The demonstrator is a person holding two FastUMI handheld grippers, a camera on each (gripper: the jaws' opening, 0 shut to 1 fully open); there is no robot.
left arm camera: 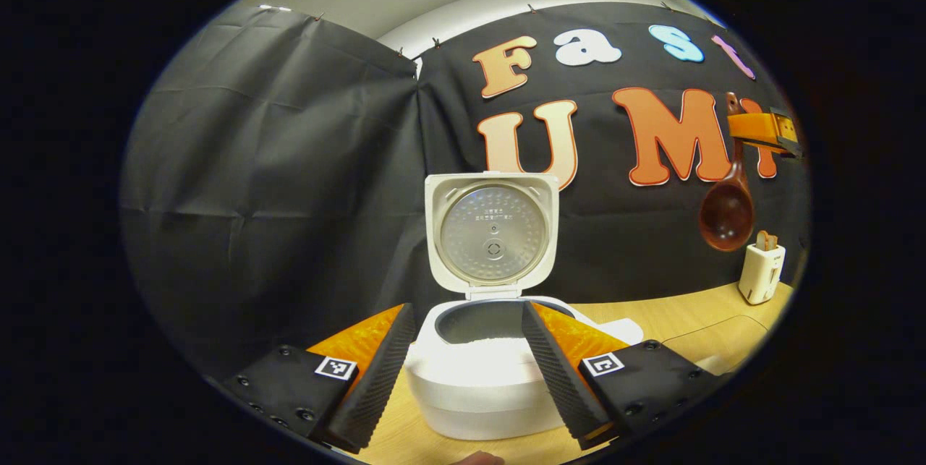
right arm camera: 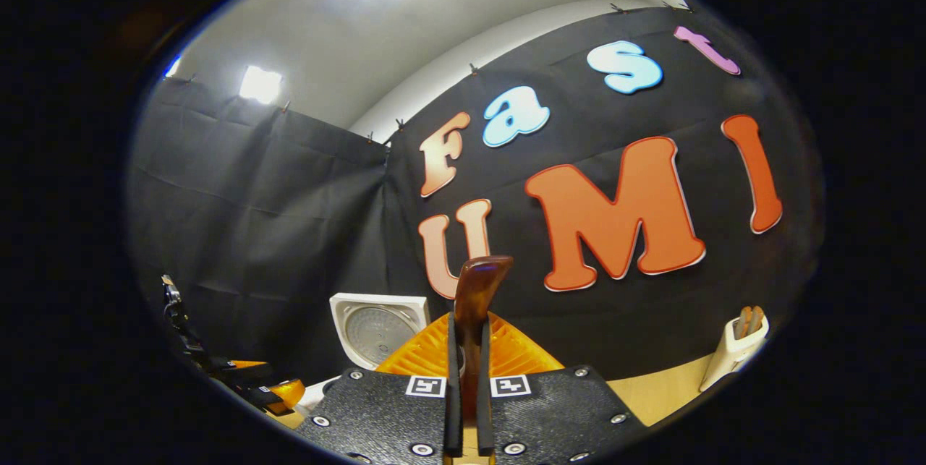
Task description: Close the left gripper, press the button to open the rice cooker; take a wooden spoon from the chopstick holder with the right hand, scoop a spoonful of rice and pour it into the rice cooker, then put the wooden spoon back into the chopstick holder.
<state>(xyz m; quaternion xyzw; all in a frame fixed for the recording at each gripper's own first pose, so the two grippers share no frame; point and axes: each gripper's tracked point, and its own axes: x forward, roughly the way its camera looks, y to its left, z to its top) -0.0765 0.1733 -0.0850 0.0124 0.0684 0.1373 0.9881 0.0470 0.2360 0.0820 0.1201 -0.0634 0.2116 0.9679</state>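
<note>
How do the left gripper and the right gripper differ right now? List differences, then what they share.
The left gripper is open, holding nothing; the right gripper is shut on the handle of the brown wooden spoon. The left gripper sits low, facing the white rice cooker with its raised lid; the right gripper is high, spoon bowl hanging below it. Both carry a square marker on each finger.

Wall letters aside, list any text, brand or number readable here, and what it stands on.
Rice cooker inner lid: two lines of small print, too small to read.
Left gripper and right gripper: square coded tags, no words.
Wooden spoon, chopstick holder: nothing legible.
</note>
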